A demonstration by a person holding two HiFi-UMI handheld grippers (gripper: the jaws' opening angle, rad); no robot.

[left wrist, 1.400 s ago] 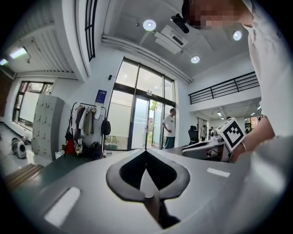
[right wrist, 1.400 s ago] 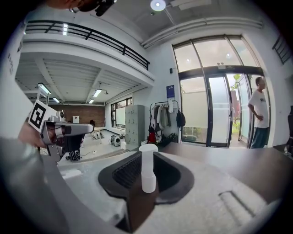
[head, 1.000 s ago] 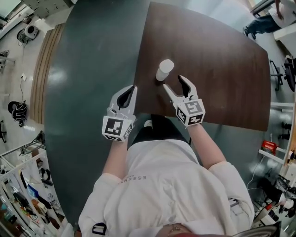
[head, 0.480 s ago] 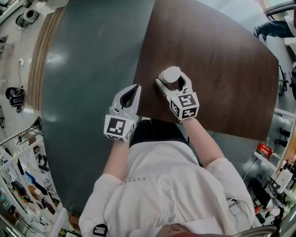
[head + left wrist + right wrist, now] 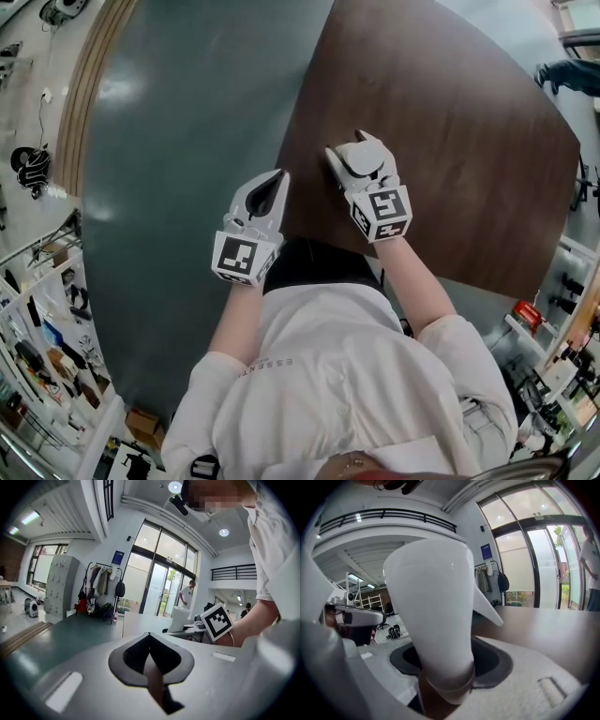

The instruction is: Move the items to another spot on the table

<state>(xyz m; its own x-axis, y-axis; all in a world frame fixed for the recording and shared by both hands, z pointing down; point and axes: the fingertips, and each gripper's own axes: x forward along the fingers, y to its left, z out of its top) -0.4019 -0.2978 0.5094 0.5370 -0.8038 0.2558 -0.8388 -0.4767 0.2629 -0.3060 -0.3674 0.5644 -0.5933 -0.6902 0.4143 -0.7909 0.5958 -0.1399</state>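
A white paper cup [image 5: 359, 161] stands upright near the front left corner of the dark brown table [image 5: 450, 112]. My right gripper [image 5: 362, 150] reaches in from the front edge with its jaws closing around the cup, and the pads touch both of its sides. In the right gripper view the cup [image 5: 436, 620] fills the space between the jaws, and one white fingertip [image 5: 491, 614] shows past it on the right. My left gripper [image 5: 270, 186] is shut and empty, just left of the table's edge and over the floor. Its dark pads [image 5: 140, 656] meet.
The grey-green floor [image 5: 178, 141] lies left of the table. My white-shirted body and arms fill the lower middle of the head view. Shelves and clutter [image 5: 37, 356] line the far left, and a coat rack [image 5: 101, 592] stands by the glass doors.
My right gripper moved forward and left around the cup, and its jaws came in from wide open onto the cup's sides. The left gripper stayed shut in place.
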